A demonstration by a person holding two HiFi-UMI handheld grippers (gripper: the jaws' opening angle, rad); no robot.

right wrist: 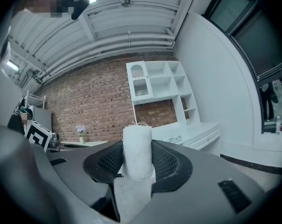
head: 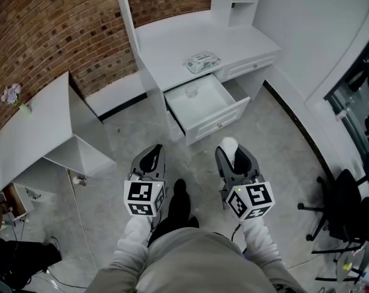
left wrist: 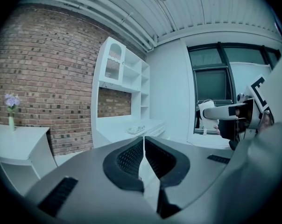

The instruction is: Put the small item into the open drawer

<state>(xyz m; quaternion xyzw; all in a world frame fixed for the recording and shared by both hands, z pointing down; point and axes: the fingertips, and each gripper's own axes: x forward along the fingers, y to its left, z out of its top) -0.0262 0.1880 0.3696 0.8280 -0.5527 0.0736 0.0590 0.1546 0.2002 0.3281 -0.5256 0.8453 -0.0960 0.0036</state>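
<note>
My right gripper (right wrist: 137,158) (head: 232,149) is shut on a white gauze roll (right wrist: 137,150) (head: 229,145), which stands upright between the pads and pokes out past the tips. My left gripper (left wrist: 143,161) (head: 150,158) is shut with nothing in it, its pads meeting. Both grippers hover over the floor, short of the white desk (head: 166,47). The desk's open drawer (head: 203,99) is pulled out toward me and holds a small clear item (head: 191,92). In the right gripper view the desk (right wrist: 197,130) lies ahead to the right.
A packet of wipes (head: 202,61) lies on the desk top above the drawer. A white side table (head: 38,118) with a small vase of flowers (head: 13,95) stands at the left against the brick wall. A black office chair (head: 340,209) is at the right.
</note>
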